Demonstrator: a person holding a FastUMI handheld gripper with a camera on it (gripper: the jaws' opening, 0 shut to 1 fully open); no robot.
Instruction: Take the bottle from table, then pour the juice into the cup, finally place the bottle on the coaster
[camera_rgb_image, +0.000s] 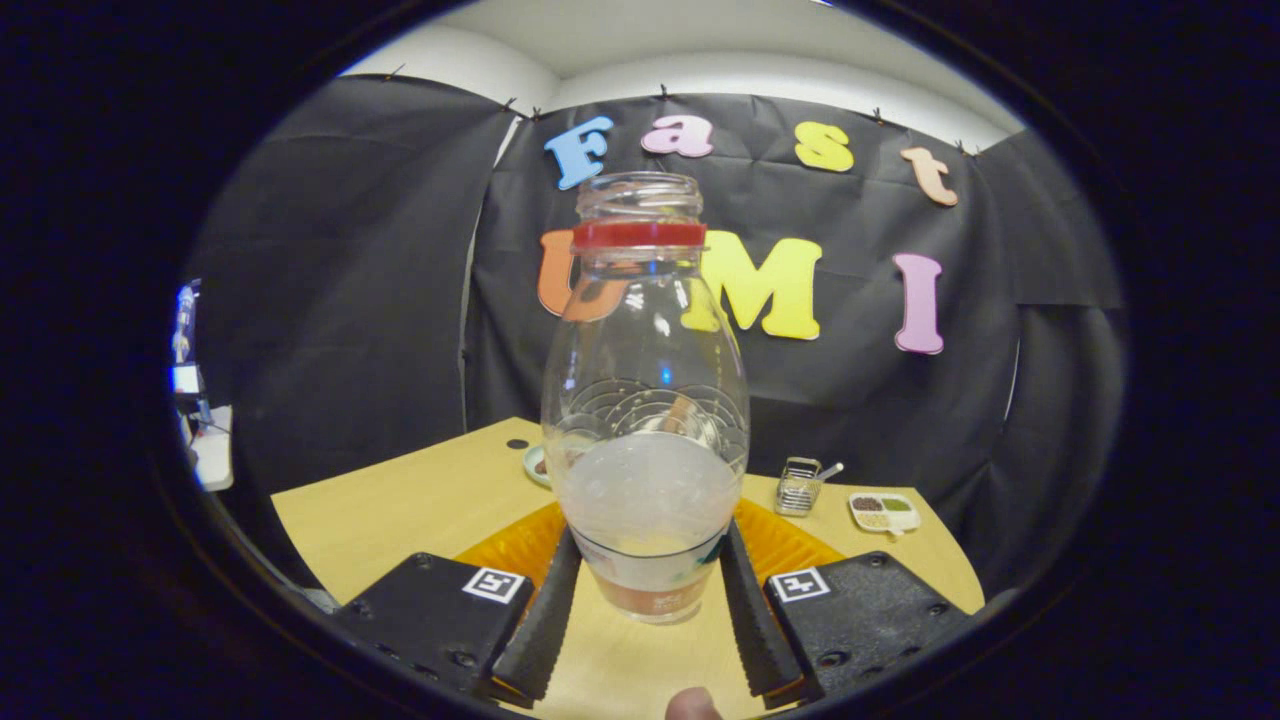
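Bottle (645, 400) upright between gripper (648, 590) fingers, both pressing its base.

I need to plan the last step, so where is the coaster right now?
In the gripper view, the orange coaster lies on the table directly behind the bottle, which stands upright between the gripper jaws.

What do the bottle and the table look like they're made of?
Bottle, clamped between the hand-held gripper fingers: likely clear glossy plastic, since the wall shows through and highlights glint. Table: probably matte pale wood laminate, uniform and low-sheen.
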